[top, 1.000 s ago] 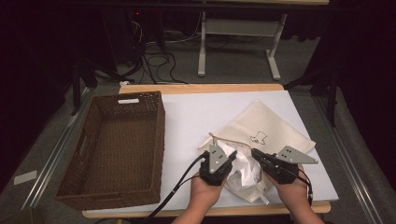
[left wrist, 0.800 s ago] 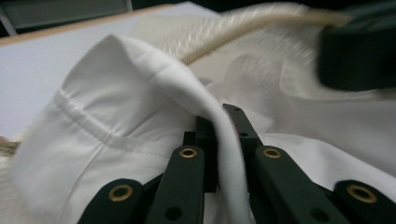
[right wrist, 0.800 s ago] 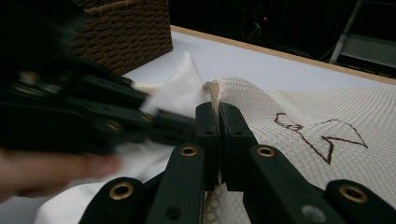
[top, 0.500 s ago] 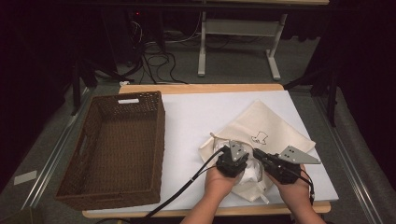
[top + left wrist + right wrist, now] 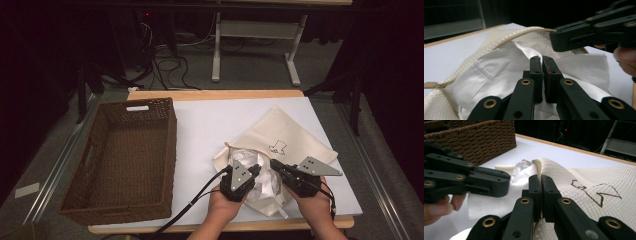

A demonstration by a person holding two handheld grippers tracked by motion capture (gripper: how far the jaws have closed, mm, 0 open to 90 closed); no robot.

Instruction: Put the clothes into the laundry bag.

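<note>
Right claw (image 5: 541,178) pinches mesh bag (image 5: 584,182) rim; left claw (image 5: 541,58) apparently clamps white garment (image 5: 499,75); basket (image 5: 125,155) well apart.

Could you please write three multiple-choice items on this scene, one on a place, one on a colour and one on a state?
1. Where does the wicker basket stand on the table?
A. At its left side
B. At its right side
C. On top of the mesh bag

2. What colour is the mesh bag?
A. Blue
B. Cream
C. Red

3. How does the right gripper stand?
A. Wide open above the basket
B. Lying loose on the table
C. Shut on the zipped edge of the bag

Answers:
1 A: the high view shows the basket at the left, the bag at the right.
2 B: the bag's woven cloth is cream in all views.
3 C: in the right gripper view its fingers pinch the bag's rim, beside the white garment in the bag's mouth.
</note>
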